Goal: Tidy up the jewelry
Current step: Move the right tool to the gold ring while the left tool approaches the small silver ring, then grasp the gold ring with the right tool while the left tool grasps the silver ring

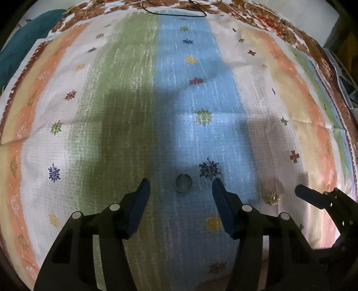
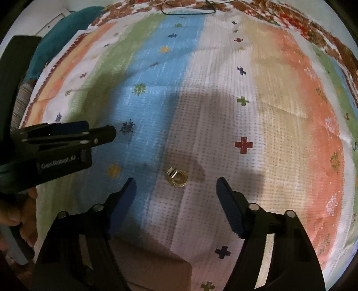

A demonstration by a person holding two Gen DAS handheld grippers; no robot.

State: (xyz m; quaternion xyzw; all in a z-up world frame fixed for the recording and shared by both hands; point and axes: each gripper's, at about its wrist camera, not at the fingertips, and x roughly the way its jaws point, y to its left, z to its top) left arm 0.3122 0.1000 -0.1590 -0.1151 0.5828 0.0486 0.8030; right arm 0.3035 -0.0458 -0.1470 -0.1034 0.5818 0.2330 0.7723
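A small silver ring (image 1: 183,184) lies on the blue stripe of a striped cloth (image 1: 125,94). My left gripper (image 1: 180,182) hangs over it, pointing steeply down, jaws open with a fingertip on either side and neither touching it. To the right, gold rings (image 1: 272,197) lie on the white stripe, with a finger of the right gripper (image 1: 310,196) beside them. In the right wrist view these gold rings (image 2: 177,178) sit between the open fingers of my right gripper (image 2: 176,180), untouched. The left gripper (image 2: 98,136) shows side-on at the left.
A thin black cord (image 1: 176,13) lies at the cloth's far edge. Teal fabric (image 1: 26,40) bunches beyond the far left corner. A brown flat surface (image 2: 152,264) shows under the near edge of the cloth (image 2: 290,94). A person's hand (image 2: 15,215) grips the left handle.
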